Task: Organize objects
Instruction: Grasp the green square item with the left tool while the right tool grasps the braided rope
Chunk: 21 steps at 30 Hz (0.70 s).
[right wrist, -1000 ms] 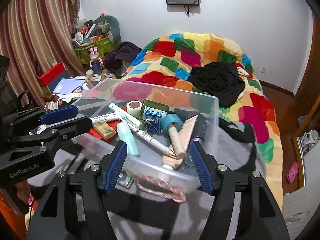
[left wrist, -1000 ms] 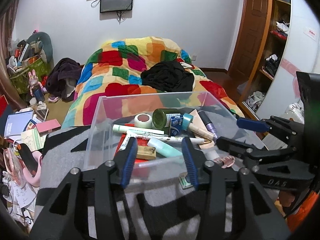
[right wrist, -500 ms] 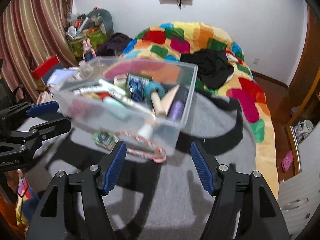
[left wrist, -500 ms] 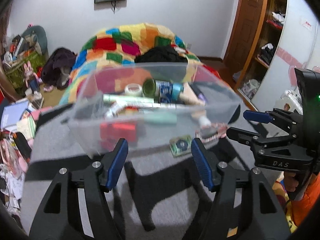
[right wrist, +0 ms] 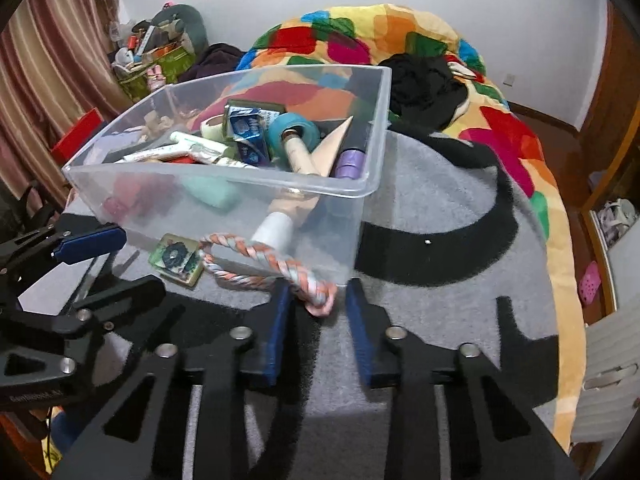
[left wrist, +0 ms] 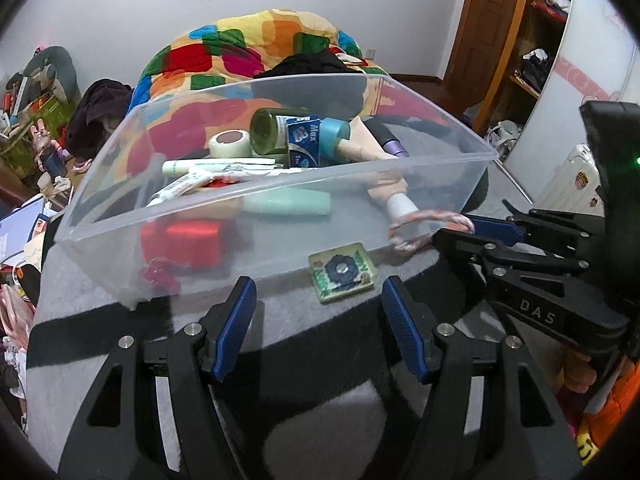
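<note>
A clear plastic bin (left wrist: 280, 248) (right wrist: 224, 184) holds tubes, tape rolls, a green jar and a blue box. It stands on a grey and black blanket (right wrist: 432, 208). In front of it lie a small green square tile (left wrist: 342, 272) (right wrist: 176, 259) and a pink-and-white braided rope (left wrist: 428, 222) (right wrist: 276, 266). My left gripper (left wrist: 316, 320) is open, just short of the tile. My right gripper (right wrist: 318, 324) has its jaws narrowed around the rope's near end, with a gap still showing on both sides.
A bed with a colourful patchwork quilt (right wrist: 400, 40) and black clothes lies behind the bin. Clutter, books and bags fill the floor at the left (left wrist: 28, 112). A wooden shelf and door (left wrist: 520, 40) stand at the right.
Both grippers have dropped lower and closer to the blanket in front of the bin. The right gripper's jaws have narrowed around the rope's end. The left stays open.
</note>
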### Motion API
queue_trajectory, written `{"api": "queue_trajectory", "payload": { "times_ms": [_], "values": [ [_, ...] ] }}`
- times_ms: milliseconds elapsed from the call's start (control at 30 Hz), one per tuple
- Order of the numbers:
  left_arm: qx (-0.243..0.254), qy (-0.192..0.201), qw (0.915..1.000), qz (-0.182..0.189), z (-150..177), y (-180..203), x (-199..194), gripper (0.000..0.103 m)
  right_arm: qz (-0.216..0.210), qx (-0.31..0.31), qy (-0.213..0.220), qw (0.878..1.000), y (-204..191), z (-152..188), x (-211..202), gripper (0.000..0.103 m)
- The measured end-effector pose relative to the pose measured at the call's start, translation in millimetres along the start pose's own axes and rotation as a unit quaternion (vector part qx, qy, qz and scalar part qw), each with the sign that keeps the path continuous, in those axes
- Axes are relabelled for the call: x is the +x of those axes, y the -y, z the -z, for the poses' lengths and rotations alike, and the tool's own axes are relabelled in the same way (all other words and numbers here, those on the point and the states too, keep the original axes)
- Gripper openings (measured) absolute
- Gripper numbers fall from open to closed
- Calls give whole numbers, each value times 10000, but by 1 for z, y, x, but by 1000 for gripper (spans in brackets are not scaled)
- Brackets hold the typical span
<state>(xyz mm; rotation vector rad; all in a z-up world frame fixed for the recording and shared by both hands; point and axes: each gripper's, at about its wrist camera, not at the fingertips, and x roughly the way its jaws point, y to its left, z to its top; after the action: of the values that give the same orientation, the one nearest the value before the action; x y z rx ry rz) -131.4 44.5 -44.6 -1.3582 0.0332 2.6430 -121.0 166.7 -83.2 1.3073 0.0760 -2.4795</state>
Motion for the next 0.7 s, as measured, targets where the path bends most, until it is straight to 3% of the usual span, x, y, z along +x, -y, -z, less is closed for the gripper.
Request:
{"api": "queue_trajectory", "payload": {
  "times_ms": [67,300,400,433,700],
  "values": [
    [-23,-49,10000,13,-3,1,4,65,-34,32,11,10000,2,1,-2,13],
    [-141,-183,9997,-103,-7,1,16,65,-53,-14,83,10000,2,13,-17,12],
    [-252,-169,9995,-20,-6,-3,17,49,-109,4,125,9999,3,18,-25,12],
    [-259,-223,9994,14,-5,-4,19,37,-127,9,142,9998,3,18,-27,12],
    [-205,-96,9997,113,9,0,6,34,-300,-99,394,9987,-4,16,-49,12]
  ]
}}
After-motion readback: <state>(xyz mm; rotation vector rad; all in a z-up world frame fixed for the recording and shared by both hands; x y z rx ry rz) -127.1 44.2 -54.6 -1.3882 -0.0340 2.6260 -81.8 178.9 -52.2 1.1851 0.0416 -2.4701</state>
